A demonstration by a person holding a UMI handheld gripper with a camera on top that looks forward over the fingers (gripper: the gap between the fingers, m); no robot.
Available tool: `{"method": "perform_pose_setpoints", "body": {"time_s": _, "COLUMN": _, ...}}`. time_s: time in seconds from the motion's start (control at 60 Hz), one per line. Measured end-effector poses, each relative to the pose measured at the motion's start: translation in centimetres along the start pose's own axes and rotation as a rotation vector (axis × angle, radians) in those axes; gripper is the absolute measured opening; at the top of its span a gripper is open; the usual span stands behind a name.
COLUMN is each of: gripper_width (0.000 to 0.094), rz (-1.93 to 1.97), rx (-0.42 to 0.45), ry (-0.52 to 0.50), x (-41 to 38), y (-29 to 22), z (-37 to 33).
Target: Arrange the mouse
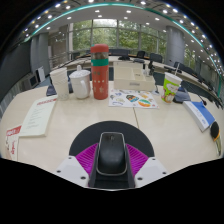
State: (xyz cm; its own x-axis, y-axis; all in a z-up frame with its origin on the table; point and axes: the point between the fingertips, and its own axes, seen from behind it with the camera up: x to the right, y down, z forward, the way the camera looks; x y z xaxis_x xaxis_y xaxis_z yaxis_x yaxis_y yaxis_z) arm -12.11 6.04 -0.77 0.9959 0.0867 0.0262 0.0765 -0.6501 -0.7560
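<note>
A black computer mouse [111, 153] sits between my gripper's [111, 160] two fingers, its front pointing away from me. The magenta pads [87, 156] press against both of its sides, so the gripper is shut on it. Under and just ahead of the mouse lies a dark round mat [112, 128] on the pale table [75, 125]. I cannot tell whether the mouse rests on the mat or hangs just above it.
Beyond the mat stand a tall red bottle [100, 72], a white cup [80, 83] and a white mug [60, 81]. Coloured papers [135, 98] lie right of the bottle. A book [38, 116] lies at the left, and a green cup [172, 88] and a blue book [201, 113] at the right.
</note>
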Motion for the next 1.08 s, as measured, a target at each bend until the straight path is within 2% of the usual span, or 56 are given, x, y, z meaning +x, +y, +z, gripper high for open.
{"method": "perform_pose_setpoints", "body": {"time_s": 0.05, "gripper_width": 0.0502, "rz": 0.001, "rx": -0.019, "ry": -0.002, "x": 0.1, "y": 0.4, "z": -0.3}}
{"method": "perform_pose_setpoints", "body": {"time_s": 0.067, "gripper_width": 0.0546, "rz": 0.000, "rx": -0.028, "ry": -0.004, "x": 0.1, "y": 0.5, "z": -0.5}}
{"method": "perform_pose_setpoints", "body": {"time_s": 0.1, "gripper_width": 0.0677, "rz": 0.005, "rx": -0.043, "ry": -0.010, "x": 0.0, "y": 0.7, "z": -1.0}}
{"method": "perform_pose_setpoints", "body": {"time_s": 0.133, "gripper_width": 0.0846, "rz": 0.005, "rx": -0.050, "ry": -0.020, "x": -0.3, "y": 0.7, "z": -1.7}}
{"method": "perform_pose_setpoints", "body": {"time_s": 0.15, "gripper_width": 0.0863, "rz": 0.003, "rx": -0.050, "ry": -0.022, "x": -0.4, "y": 0.6, "z": -2.2}}
{"method": "perform_pose_setpoints", "body": {"time_s": 0.183, "gripper_width": 0.0829, "rz": -0.002, "rx": -0.048, "ry": -0.017, "x": -0.4, "y": 0.3, "z": -3.2}}
{"method": "perform_pose_setpoints", "body": {"time_s": 0.25, "gripper_width": 0.0866, "rz": -0.016, "rx": -0.043, "ry": 0.009, "x": -0.2, "y": -0.2, "z": -6.0}}
{"method": "perform_pose_setpoints", "body": {"time_s": 0.667, "gripper_width": 0.0853, "rz": 0.014, "rx": -0.016, "ry": 0.068, "x": -1.9, "y": -0.3, "z": -24.6}}
{"method": "perform_pose_setpoints", "body": {"time_s": 0.833, "gripper_width": 0.0852, "rz": 0.052, "rx": -0.011, "ry": 0.086, "x": -1.8, "y": 0.5, "z": -27.7}}
{"method": "perform_pose_setpoints", "body": {"time_s": 1.083, "gripper_width": 0.0854, "rz": 0.074, "rx": 0.013, "ry": 0.109, "x": -1.1, "y": 0.1, "z": -28.6}}
